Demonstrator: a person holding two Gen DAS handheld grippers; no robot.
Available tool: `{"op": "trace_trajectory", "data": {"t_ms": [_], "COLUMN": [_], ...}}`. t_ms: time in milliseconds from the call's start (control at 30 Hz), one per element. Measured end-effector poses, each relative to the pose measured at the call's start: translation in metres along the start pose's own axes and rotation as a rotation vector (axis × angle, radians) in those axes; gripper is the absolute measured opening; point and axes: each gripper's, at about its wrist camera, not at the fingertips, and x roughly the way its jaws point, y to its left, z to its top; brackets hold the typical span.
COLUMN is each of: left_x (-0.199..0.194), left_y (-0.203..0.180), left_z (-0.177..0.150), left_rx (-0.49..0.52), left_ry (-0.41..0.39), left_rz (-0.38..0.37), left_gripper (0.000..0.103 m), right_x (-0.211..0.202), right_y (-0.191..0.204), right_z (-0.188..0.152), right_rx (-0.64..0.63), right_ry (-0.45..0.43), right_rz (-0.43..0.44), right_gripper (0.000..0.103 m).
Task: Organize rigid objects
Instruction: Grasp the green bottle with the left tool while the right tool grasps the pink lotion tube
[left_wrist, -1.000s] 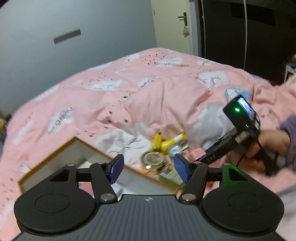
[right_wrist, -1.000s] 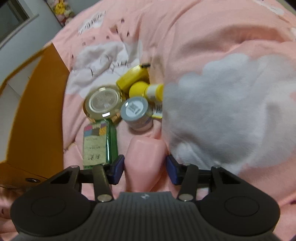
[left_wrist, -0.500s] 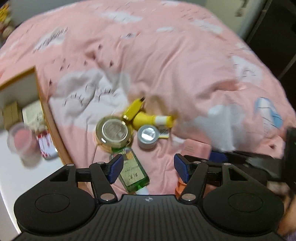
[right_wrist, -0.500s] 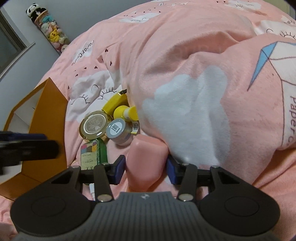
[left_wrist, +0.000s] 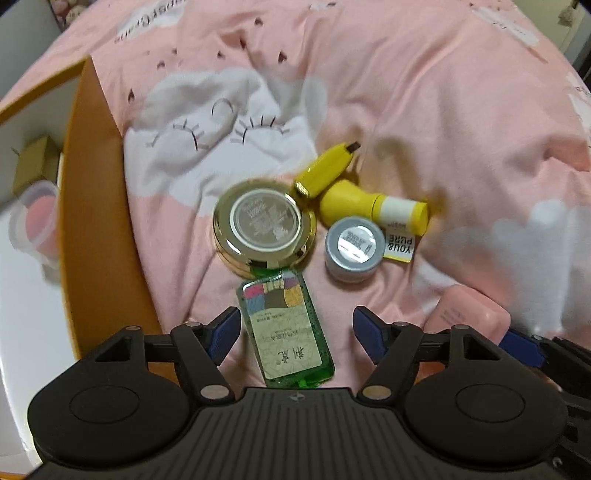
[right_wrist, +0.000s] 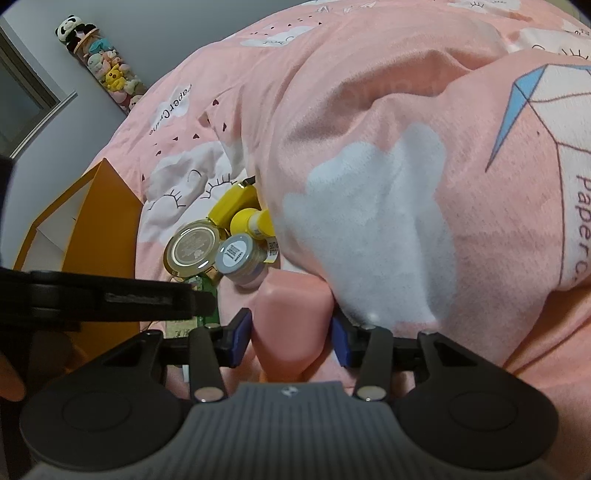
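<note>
Fingers of the left gripper (left_wrist: 297, 328), just now opening, are spread wide over the green bottle (left_wrist: 286, 332), untouched between them. Beside it, the pink box (right_wrist: 291, 317) is clamped by the right gripper (right_wrist: 291, 336), its jaws just tightened.

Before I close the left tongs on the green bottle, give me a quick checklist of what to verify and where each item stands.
1. Left tongs open wide enough, having just been opening: ok.
2. Green bottle between the left fingers: ok, though nearer this one.
3. Bottle clear of the gold compact: not ok, its top end sits against the compact.
4. Right tongs, just closing, gripping the pink case: ok.
5. Right tongs clear of the left: cannot tell, they look close.
6. Room in the orange box: cannot tell.
</note>
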Motion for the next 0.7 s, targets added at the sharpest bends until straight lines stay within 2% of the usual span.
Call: {"op": "trace_trajectory", "data": {"t_ms": [200, 333, 400, 500, 700], "left_x": [0.015, 0.021, 0.023, 0.022, 0.006], "left_y": [0.0, 0.002, 0.003, 0.003, 0.007], "left_z": [-0.003, -0.005, -0.007, -0.011, -0.018], "left_rx": [0.03, -0.004, -0.005, 0.01, 0.007], "left_ry": [0.033, 0.033, 0.031, 0.006, -0.079], "left_rz": [0.018, 0.01, 0.0, 0.005, -0.068], "left_gripper": [0.073, 0.072, 0.068, 0.057, 0.053], "right_x": [0.001, 0.002, 0.004, 0.005, 0.002], "right_y": [0.0, -0.001, 0.001, 0.001, 0.003], "right_z": [0.0, -0.001, -0.001, 0.0, -0.001], "right_rx": [0.008, 0.011, 0.008, 0.009, 0.003], "right_ry": [0.002, 0.006, 0.009, 0.013, 0.0], "right_rz": [0.01, 0.012, 0.01, 0.012, 0.02], "right_gripper": [0.044, 0.044, 0.044, 0.044, 0.044]}}
